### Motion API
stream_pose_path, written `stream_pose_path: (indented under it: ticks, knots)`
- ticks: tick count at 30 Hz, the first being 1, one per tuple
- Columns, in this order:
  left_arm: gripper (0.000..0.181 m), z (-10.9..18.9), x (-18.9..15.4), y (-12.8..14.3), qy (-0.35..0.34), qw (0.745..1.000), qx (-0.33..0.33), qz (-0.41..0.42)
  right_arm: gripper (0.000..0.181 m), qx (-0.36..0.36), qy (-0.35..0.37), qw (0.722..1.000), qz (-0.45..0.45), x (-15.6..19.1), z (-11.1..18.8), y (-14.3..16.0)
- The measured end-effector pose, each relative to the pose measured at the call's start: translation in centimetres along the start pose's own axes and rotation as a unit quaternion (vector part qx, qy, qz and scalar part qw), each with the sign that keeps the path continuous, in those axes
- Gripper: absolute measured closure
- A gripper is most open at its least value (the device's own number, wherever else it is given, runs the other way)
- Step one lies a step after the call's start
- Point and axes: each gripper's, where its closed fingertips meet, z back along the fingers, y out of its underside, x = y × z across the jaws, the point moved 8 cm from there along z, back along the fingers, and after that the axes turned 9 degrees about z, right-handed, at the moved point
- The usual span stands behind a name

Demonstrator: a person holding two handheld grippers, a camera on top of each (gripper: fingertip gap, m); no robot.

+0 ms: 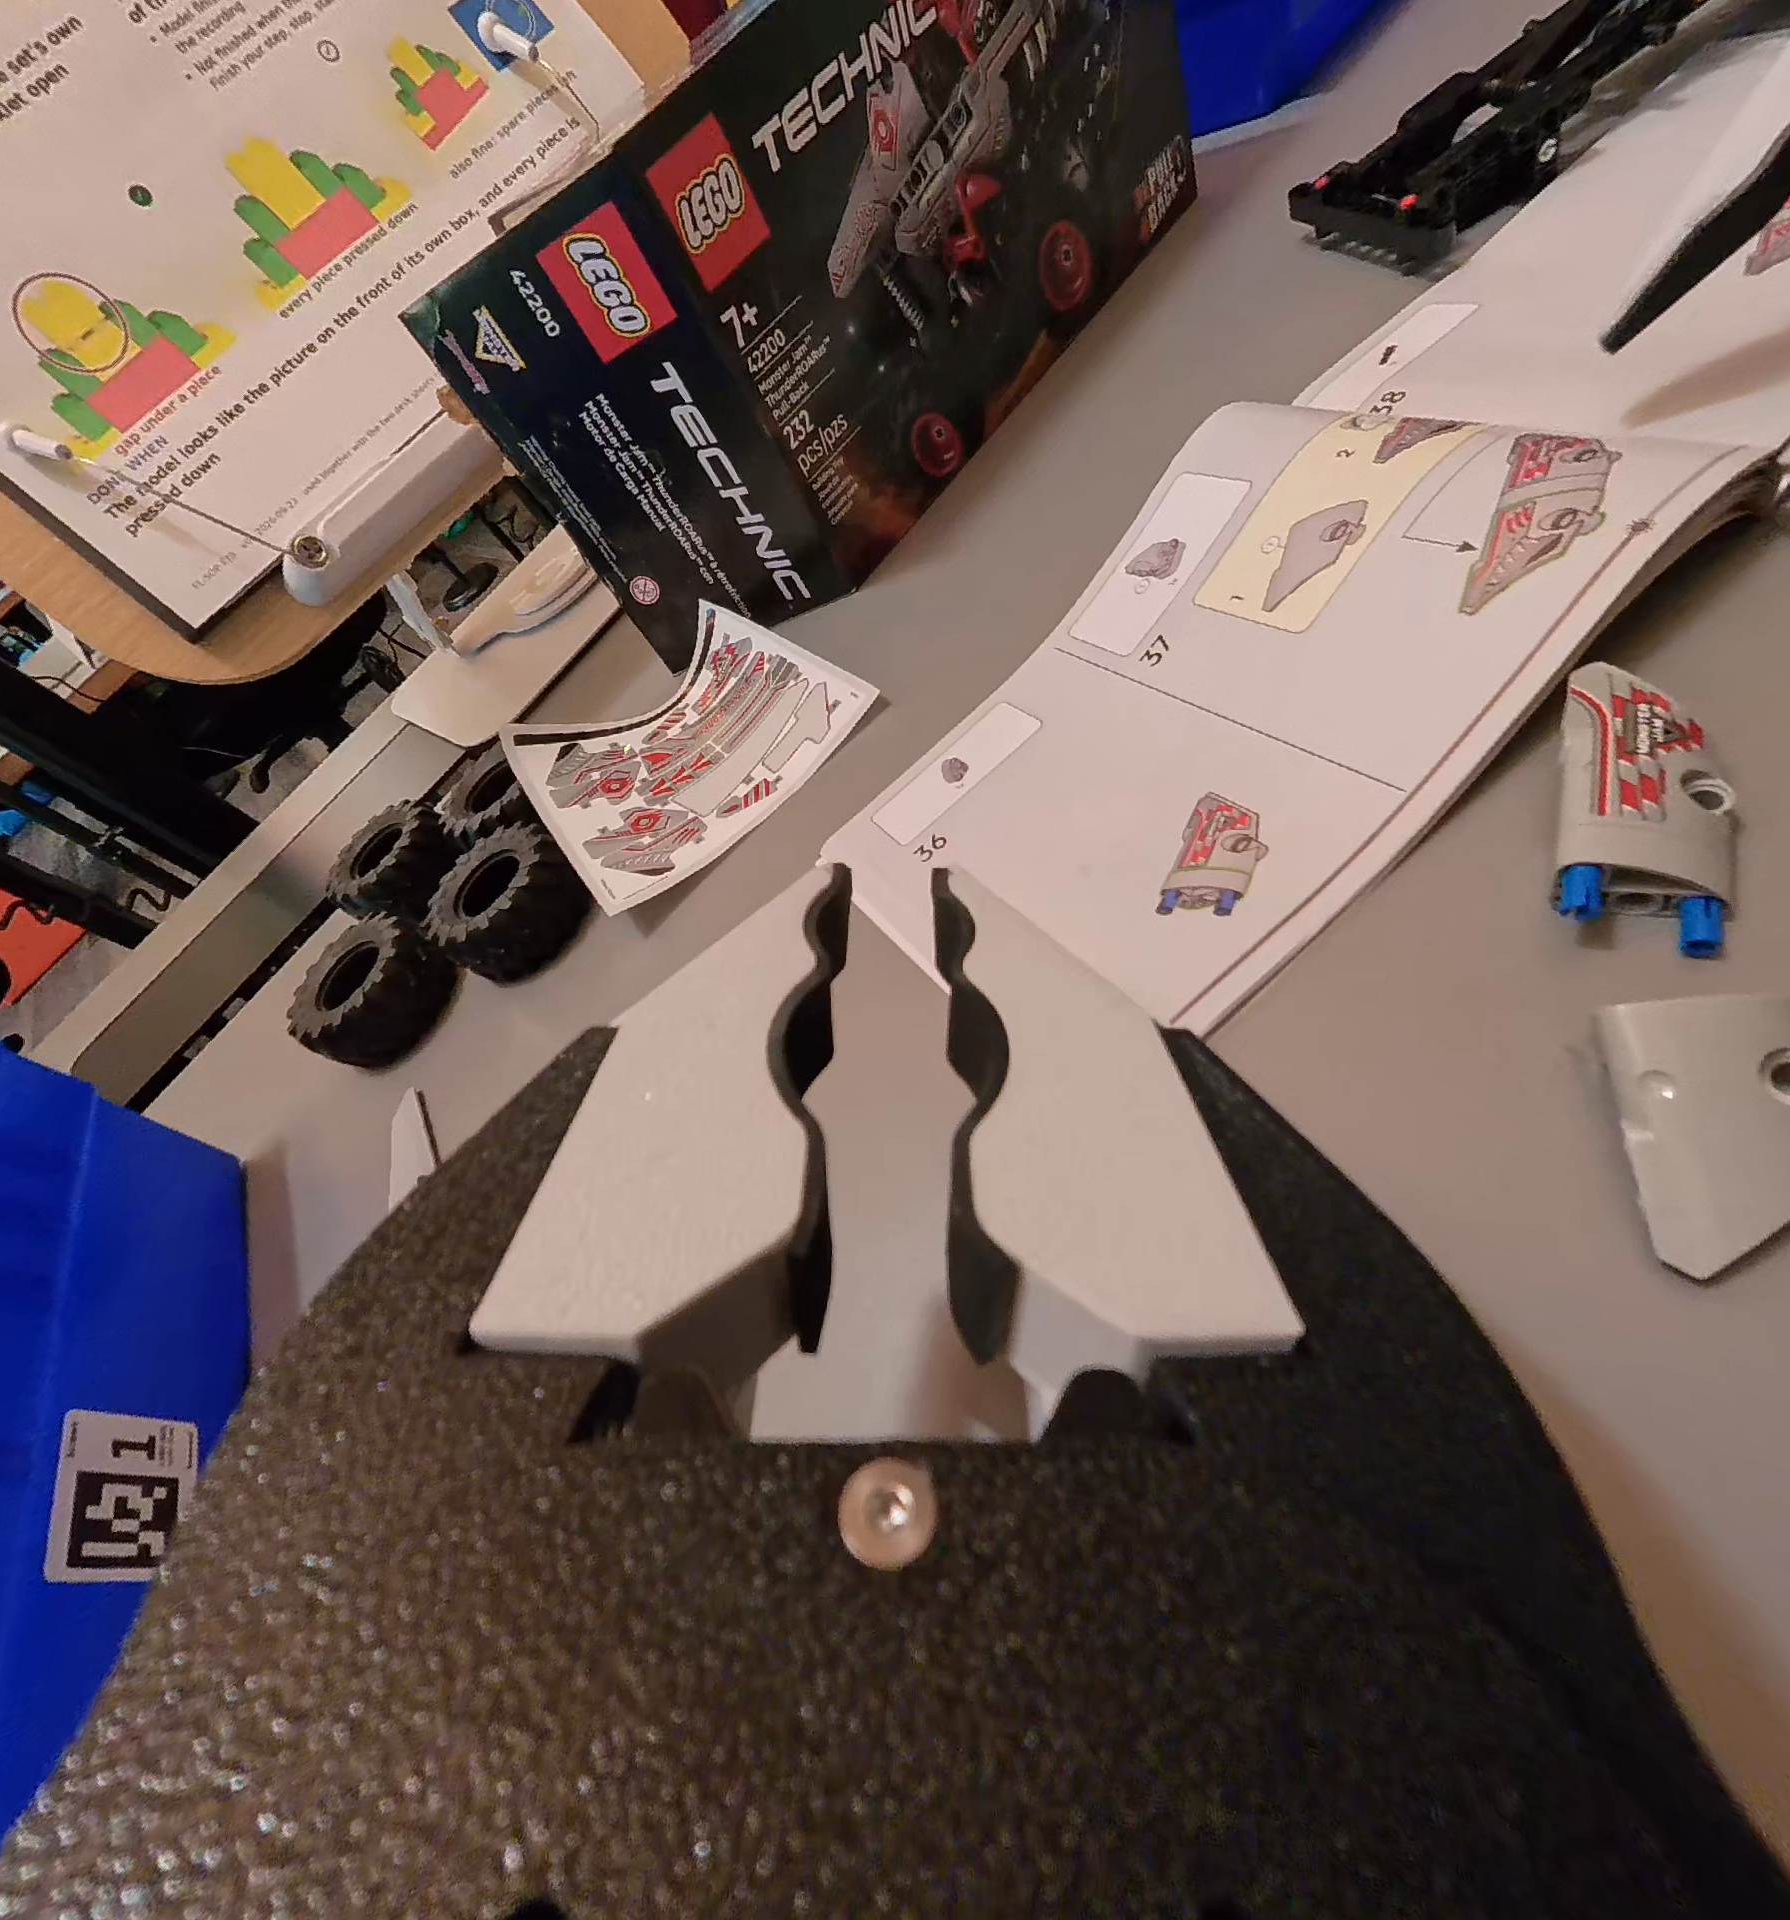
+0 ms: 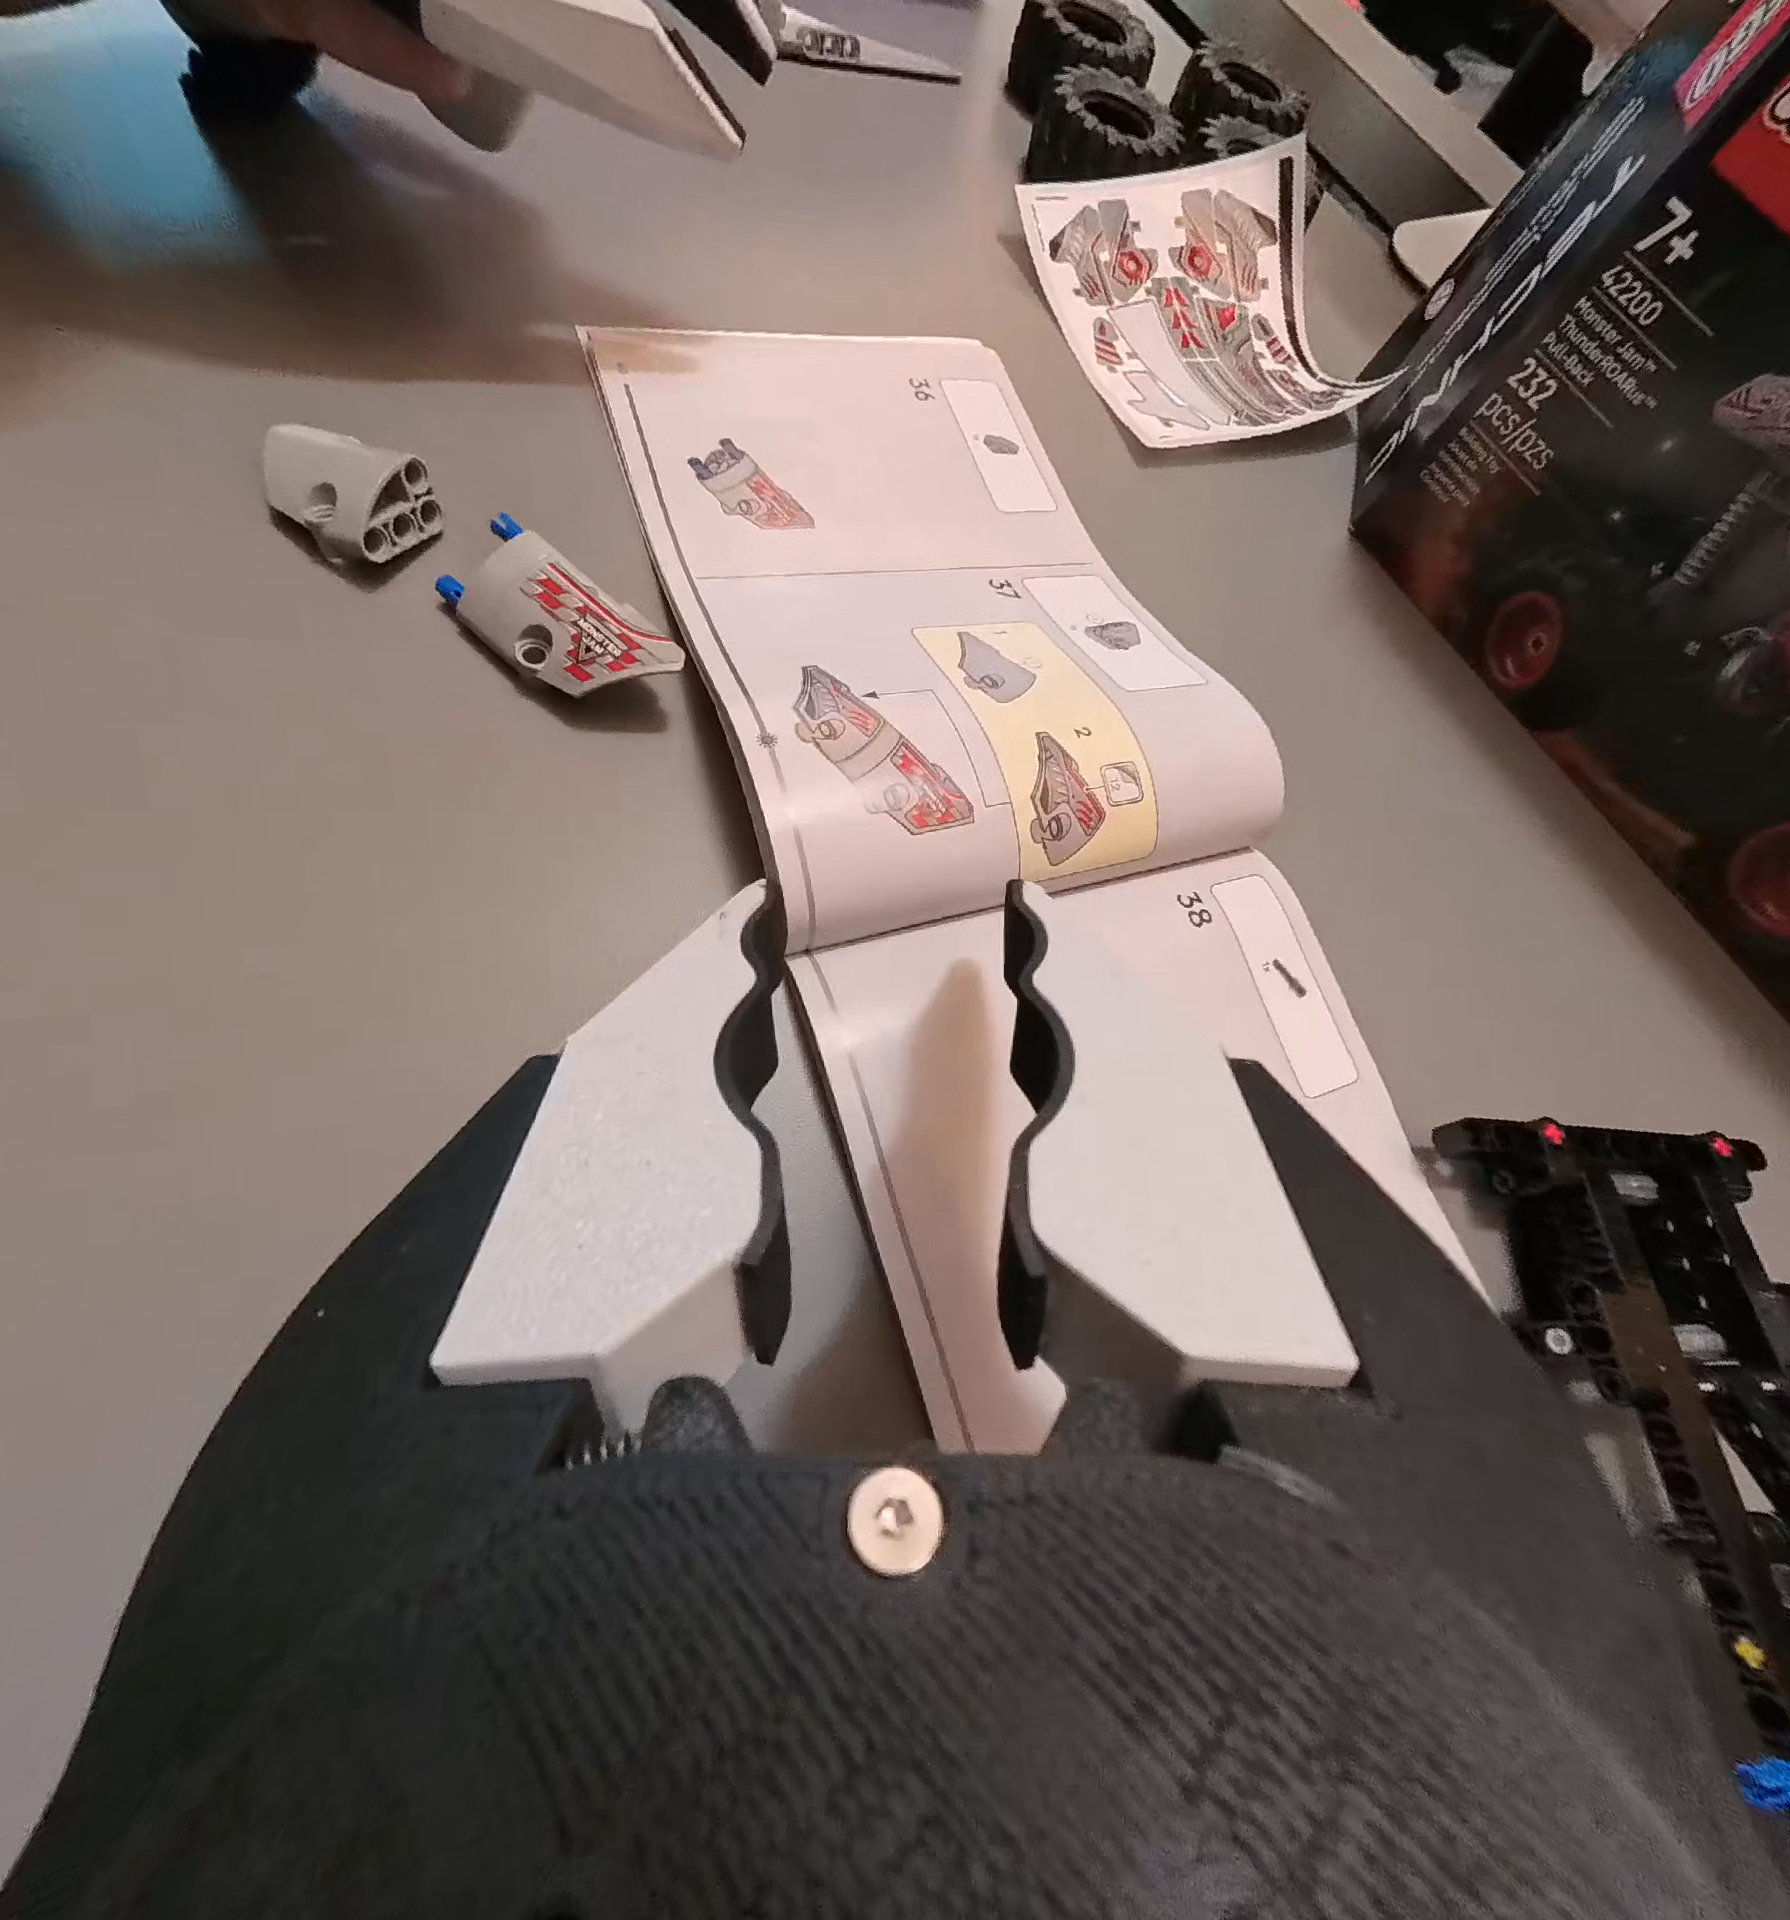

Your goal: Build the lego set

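Note:
The open instruction booklet (image 1: 1286, 665) lies on the grey table, also in the right wrist view (image 2: 922, 499). A grey panel with a red sticker and blue pins (image 1: 1639, 800) lies beside it, also in the right wrist view (image 2: 569, 623). A plain grey panel (image 1: 1712, 1122) lies next to that one, also in the right wrist view (image 2: 351, 499). My left gripper (image 1: 891, 894) is open a little and empty, just short of the booklet's corner. My right gripper (image 2: 886, 914) is open and empty over the booklet's near page. The black chassis (image 2: 1649, 1299) lies to its right.
The set's box (image 1: 818, 343) stands at the back, with a curled sticker sheet (image 1: 693, 748) and several black tyres (image 1: 434, 904) by it. A blue bin (image 1: 60, 1351) is at the left. A printed board (image 1: 195, 260) stands behind. Across from one pair of fingers to the other is roughly 20 cm.

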Motion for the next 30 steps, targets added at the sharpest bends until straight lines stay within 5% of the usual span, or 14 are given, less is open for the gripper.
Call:
stream_pose_path:
  ticks: [24,30]
  knots:
    - [0.167,-0.2,-0.3,0.2,0.007,1.0,0.012,-0.022,0.139,0.022,0.006,1.0,-0.007,-0.8,1.3,1.0]
    - [0.16,-0.3,-1.7,0.2,0.067,0.996,0.016,-0.055,0.14,0.015,0.026,0.999,-0.021,-0.8,1.7,1.0]
